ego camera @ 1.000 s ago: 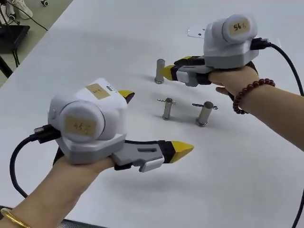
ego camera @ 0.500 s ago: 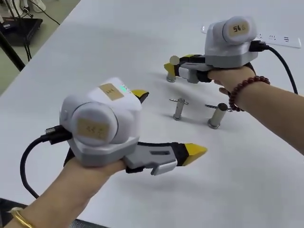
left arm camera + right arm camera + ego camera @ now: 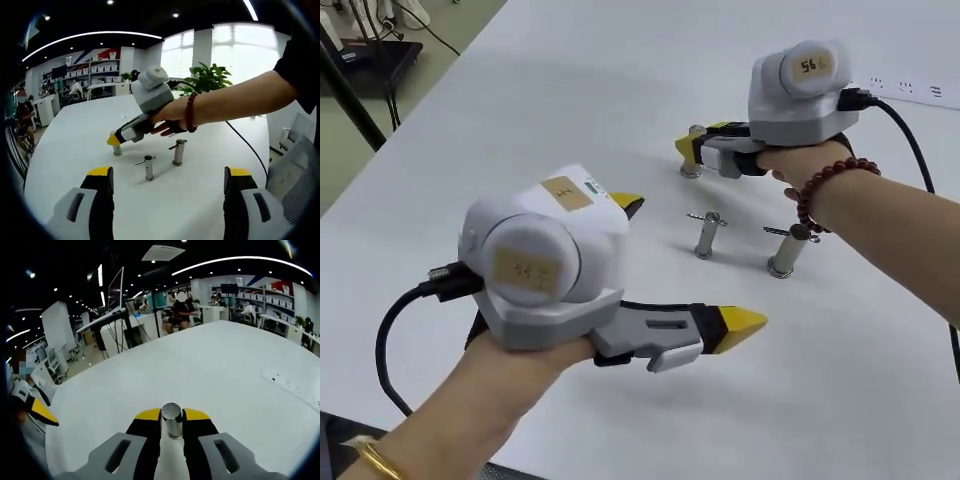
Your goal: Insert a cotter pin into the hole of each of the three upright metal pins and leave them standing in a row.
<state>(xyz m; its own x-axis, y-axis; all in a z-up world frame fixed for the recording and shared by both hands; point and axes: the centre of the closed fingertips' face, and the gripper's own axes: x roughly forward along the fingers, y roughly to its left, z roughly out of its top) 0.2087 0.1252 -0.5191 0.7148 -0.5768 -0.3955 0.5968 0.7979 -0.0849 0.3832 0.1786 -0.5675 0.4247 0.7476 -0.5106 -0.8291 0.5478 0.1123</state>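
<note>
Bare upright steel pin (image 3: 171, 422) sits clamped between the jaws of my right gripper (image 3: 172, 414). My left gripper (image 3: 167, 181) hangs with its jaws wide apart, facing two steel pins carrying cotter pins (image 3: 149, 167), which stand close together on the white table (image 3: 520, 120).

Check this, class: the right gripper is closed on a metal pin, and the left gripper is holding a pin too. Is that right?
Not quite. The left gripper holds nothing: the left gripper view shows its jaws wide apart and empty. The right gripper is closed on a metal pin, as stated.
</note>
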